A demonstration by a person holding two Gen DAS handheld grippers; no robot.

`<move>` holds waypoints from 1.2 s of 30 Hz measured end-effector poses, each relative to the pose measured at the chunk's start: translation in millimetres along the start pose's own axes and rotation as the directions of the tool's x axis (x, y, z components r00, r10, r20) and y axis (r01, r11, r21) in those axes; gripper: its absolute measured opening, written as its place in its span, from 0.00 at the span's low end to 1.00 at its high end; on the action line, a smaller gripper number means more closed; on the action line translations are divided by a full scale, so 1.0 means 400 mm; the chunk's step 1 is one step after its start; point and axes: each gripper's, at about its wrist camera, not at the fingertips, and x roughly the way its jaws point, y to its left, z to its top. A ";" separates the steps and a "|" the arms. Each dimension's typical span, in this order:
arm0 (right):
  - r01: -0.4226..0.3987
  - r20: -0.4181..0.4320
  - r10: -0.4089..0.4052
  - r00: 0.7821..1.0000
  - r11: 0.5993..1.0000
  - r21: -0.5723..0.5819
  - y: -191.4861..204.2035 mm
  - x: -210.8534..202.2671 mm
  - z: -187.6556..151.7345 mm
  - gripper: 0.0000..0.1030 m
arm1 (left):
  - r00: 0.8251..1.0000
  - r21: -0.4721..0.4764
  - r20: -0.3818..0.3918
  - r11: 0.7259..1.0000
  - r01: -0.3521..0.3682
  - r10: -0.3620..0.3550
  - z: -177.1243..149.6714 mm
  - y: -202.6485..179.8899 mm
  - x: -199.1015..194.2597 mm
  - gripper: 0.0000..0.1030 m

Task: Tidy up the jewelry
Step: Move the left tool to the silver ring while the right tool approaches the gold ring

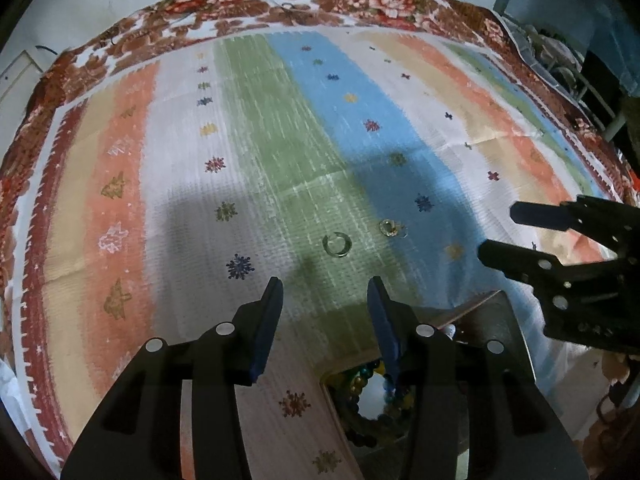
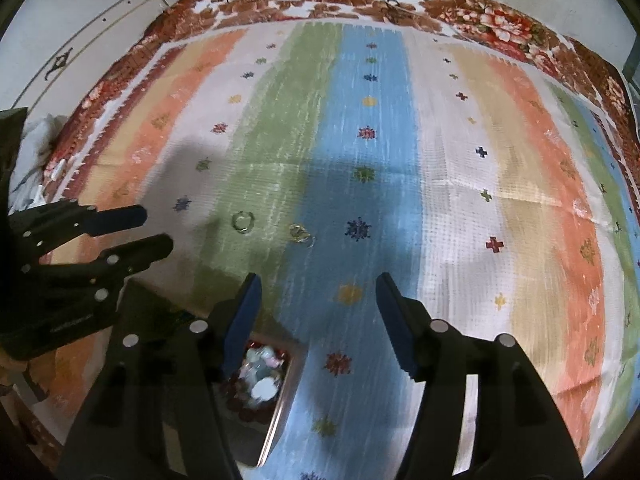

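Observation:
A small open ring (image 1: 337, 245) lies on the green stripe of the cloth, a little ahead of my open, empty left gripper (image 1: 326, 292). A gold ring or earring pair (image 1: 390, 229) lies to its right at the blue stripe's edge. A jewelry box (image 1: 374, 396) holding beaded bracelets sits under my left gripper's right finger. In the right wrist view the ring (image 2: 242, 222) and gold piece (image 2: 300, 234) lie ahead and left of my open, empty right gripper (image 2: 318, 284). The box (image 2: 260, 380) sits below its left finger.
A striped cloth (image 1: 256, 152) with small flower marks covers the surface, with a floral brown border (image 1: 256, 8) at the far edge. My right gripper (image 1: 496, 236) shows at the right of the left wrist view; my left gripper (image 2: 158, 232) shows at the left of the right wrist view.

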 end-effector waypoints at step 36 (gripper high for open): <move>0.001 -0.171 -0.003 0.985 1.000 -0.014 0.004 0.241 0.105 0.42 | 0.991 0.088 -0.129 0.995 0.050 -0.039 0.076 0.034 0.187 0.44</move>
